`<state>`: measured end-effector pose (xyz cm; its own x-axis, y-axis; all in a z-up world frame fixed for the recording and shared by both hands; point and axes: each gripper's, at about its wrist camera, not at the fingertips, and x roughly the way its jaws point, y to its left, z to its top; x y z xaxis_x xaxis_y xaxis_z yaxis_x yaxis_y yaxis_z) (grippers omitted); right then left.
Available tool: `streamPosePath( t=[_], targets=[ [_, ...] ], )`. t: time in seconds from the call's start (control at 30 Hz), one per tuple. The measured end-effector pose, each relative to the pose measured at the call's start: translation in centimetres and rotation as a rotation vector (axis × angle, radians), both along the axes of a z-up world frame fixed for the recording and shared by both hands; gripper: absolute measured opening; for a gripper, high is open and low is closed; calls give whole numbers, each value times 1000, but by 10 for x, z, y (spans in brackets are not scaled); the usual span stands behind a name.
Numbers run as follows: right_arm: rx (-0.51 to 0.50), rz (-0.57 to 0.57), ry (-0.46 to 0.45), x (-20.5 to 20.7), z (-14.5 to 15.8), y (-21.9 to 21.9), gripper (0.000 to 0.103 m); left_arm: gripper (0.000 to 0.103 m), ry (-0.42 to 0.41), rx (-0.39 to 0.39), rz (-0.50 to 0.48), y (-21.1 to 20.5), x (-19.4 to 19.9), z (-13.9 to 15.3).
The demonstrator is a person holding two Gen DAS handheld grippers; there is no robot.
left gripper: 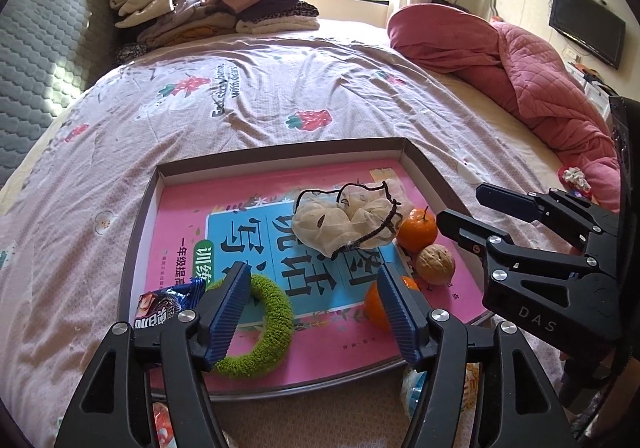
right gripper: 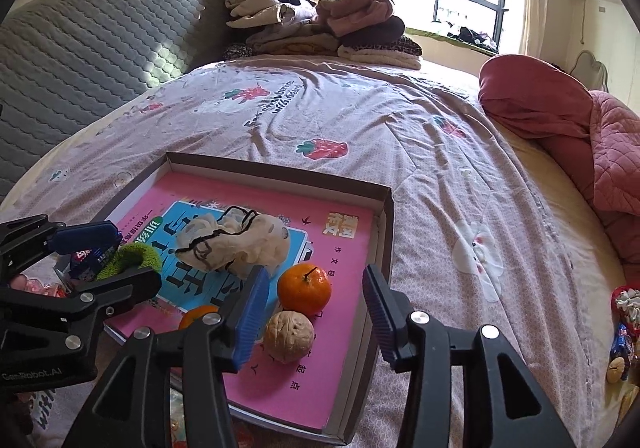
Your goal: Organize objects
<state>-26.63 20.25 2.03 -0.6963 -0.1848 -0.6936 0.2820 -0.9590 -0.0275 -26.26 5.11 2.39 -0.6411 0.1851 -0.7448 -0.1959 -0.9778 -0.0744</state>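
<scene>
Left wrist view: the left tool [left gripper: 314,312] hangs spread apart over the tray [left gripper: 138,232], a fuzzy green ring [left gripper: 264,332] just inside its left finger. Right wrist view: the right tool [right gripper: 316,316] gapes apart, a wrinkled walnut [right gripper: 290,336] between its fingers.

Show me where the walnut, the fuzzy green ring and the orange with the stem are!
walnut [right gripper: 289,336]: right wrist view, middle of its wrinkly shell.
fuzzy green ring [left gripper: 276,304]: left wrist view, right side of the loop.
orange with the stem [right gripper: 305,290]: right wrist view, middle of its peel.
</scene>
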Motion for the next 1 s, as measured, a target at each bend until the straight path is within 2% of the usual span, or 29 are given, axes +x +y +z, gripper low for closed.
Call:
streamPosePath(
  t=[0.13,0.5,1.0],
  targets=[
    [-14,-5,20,9,11,3,52,72,16,-4,0,-1,7,7],
    [2,15,92,37,41,0,56,74,61,18,22,-13,30,37],
    [-33,59,154,69,69,-3,61,77,108,8,68,-33,64,65]
  ],
)
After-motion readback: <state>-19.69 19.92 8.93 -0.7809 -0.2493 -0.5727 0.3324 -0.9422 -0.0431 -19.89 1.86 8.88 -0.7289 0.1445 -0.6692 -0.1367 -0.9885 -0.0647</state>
